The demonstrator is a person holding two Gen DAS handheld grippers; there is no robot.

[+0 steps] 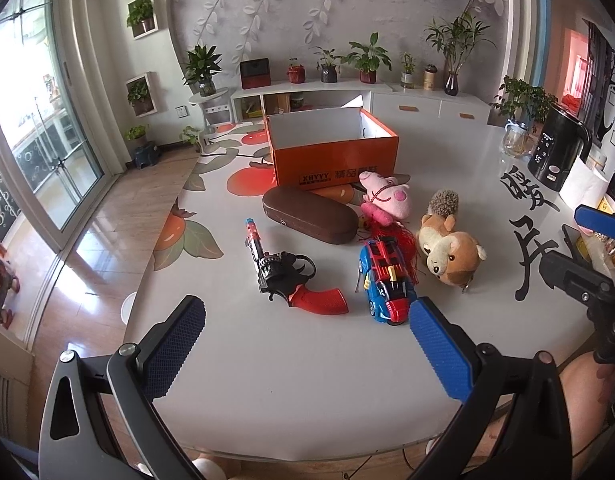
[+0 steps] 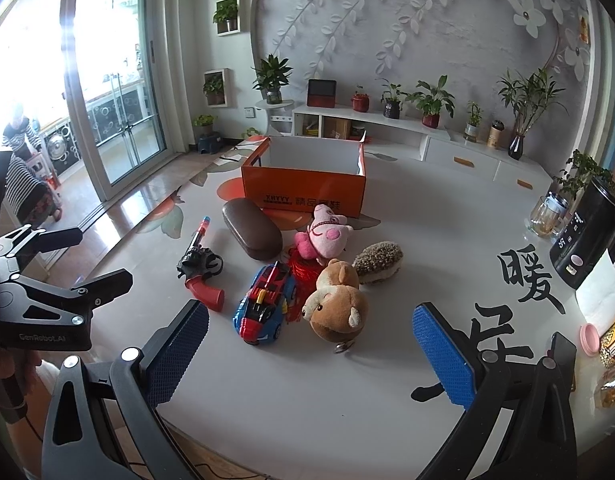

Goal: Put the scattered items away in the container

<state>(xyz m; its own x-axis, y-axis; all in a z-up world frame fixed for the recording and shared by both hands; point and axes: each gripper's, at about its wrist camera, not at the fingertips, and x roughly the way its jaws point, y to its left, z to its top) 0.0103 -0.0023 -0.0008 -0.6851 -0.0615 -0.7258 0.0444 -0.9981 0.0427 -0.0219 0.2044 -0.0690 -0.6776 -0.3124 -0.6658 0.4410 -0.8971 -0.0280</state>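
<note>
A: Where does everything sit, taking the orange box (image 1: 334, 148) as the marker?

B: The box stands open-topped on the white table (image 1: 307, 380), toward its far side. I can't see its floor from either view, so I can't tell whether anything lies in it. Just in front of the box lies a brown glasses case (image 1: 309, 220), apart from it. Right of the case, also just in front of the box, sits a pink pig plush (image 1: 387, 198).

A: And the rest?

B: Further out from the box, nearer the cameras, a toy revolver (image 1: 285, 276) with a red grip lies with its barrel pointing back toward the box. Right of it is a blue and red toy car (image 1: 387, 284), touching a red tassel (image 1: 403, 240) that spreads beneath the pig. Right of the car lies a brown squirrel plush (image 1: 451, 252), its spiky grey tail on the side facing the box.

A: The tools?

B: The left gripper (image 1: 307, 322) hovers over the near table with its blue pads spread wide, gripping nothing; the revolver and car lie just beyond its tips. The right gripper (image 2: 311, 328) is likewise spread wide and empty, with the car and squirrel just ahead of it.

A: Anything else near the box?

B: A black kettle (image 1: 557, 152) and a glass cup (image 1: 515, 140) stand well off to its right, at the table's edge.
</note>
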